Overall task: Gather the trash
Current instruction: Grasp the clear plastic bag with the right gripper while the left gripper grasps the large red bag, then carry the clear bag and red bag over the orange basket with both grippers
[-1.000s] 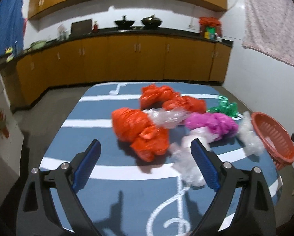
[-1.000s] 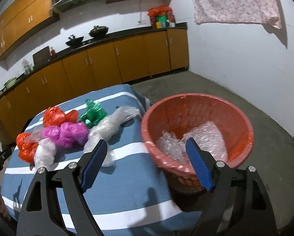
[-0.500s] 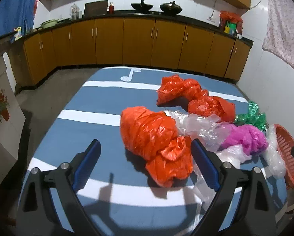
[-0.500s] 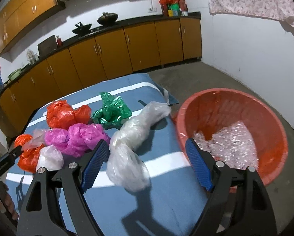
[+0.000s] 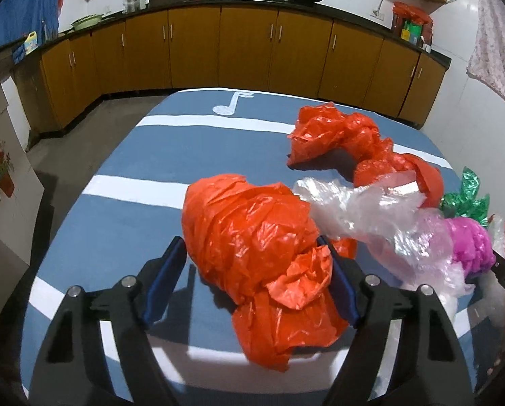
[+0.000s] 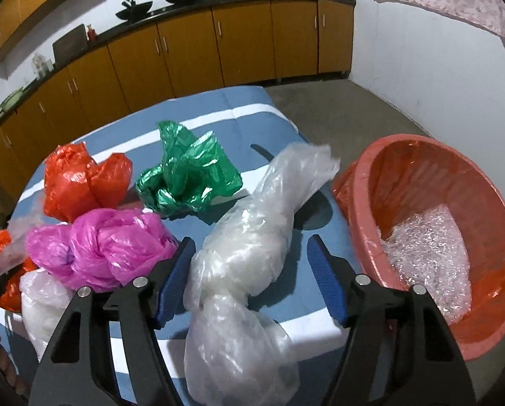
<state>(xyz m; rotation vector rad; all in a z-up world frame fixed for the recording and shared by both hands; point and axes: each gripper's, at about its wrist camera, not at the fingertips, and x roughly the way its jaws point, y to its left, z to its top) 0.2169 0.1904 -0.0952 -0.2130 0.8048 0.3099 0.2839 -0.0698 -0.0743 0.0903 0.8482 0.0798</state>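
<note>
Crumpled plastic bags lie on a blue striped table (image 5: 124,209). In the left wrist view my left gripper (image 5: 252,280) is open, its blue fingers on either side of a large orange bag (image 5: 252,237). In the right wrist view my right gripper (image 6: 250,277) is open around a long clear bag (image 6: 252,247). A red basket (image 6: 489,331) holding bubble wrap (image 6: 431,264) stands to its right. A pink bag (image 6: 97,247), a green bag (image 6: 188,172) and an orange bag (image 6: 80,182) lie to the left.
A second orange bag (image 5: 347,138) and a clear bag (image 5: 364,206) lie further back on the table in the left wrist view. Wooden kitchen cabinets (image 5: 245,50) line the far wall. A concrete floor (image 6: 347,115) surrounds the table.
Both grippers have moved forward and down. The left one now straddles the large orange bag, the right one straddles the long clear bag. Both stay open.
</note>
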